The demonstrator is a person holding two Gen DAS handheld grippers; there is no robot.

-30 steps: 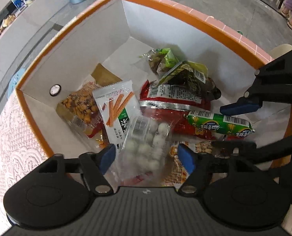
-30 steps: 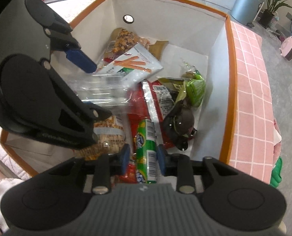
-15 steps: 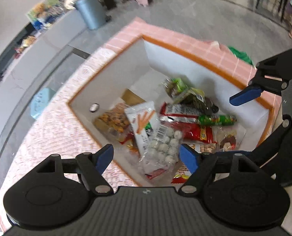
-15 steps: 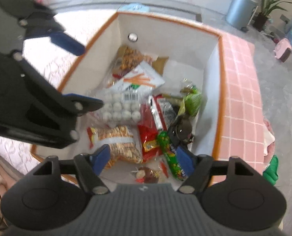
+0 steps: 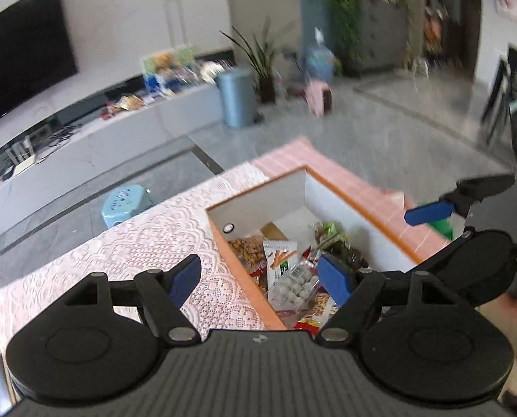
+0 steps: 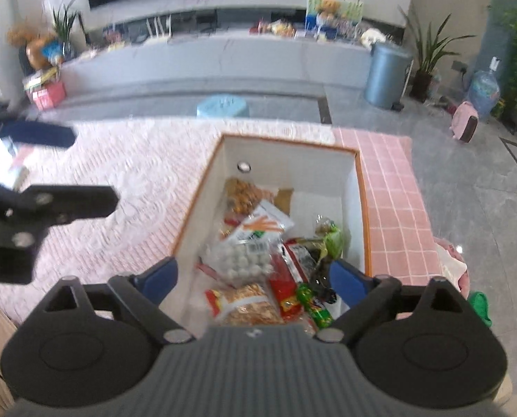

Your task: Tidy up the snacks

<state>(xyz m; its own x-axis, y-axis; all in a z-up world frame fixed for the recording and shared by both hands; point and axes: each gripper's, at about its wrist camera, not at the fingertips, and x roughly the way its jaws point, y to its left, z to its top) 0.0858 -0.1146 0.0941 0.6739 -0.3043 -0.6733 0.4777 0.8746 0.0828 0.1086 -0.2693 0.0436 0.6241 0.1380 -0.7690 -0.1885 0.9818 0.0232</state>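
A white box with an orange rim [image 6: 286, 140] [image 5: 255, 191] holds several snack packets. Among them are a clear bag of white balls [image 6: 241, 260] [image 5: 293, 285], a carrot-stick packet [image 6: 261, 226], a peanut bag [image 6: 248, 304], a red packet [image 6: 286, 292] and a green tube [image 6: 314, 304]. My right gripper [image 6: 255, 278] hangs above the box's near end, its jaws opening with nothing between them. My left gripper [image 5: 258, 276] is open and empty, raised over the box's left rim; the right wrist view shows the left gripper [image 6: 70, 166] over the lace cloth.
The box sits on a table with a white lace cloth [image 6: 119, 173] on the left and a pink checked cloth [image 6: 390, 191] on the right. Beyond the table stand a light blue stool [image 6: 223, 106], a grey bin [image 6: 387, 73], potted plants and a long low bench.
Both grippers have risen out of the box and tilted up toward the room. The right gripper let go of the green tube and spread wide. The left stayed open.
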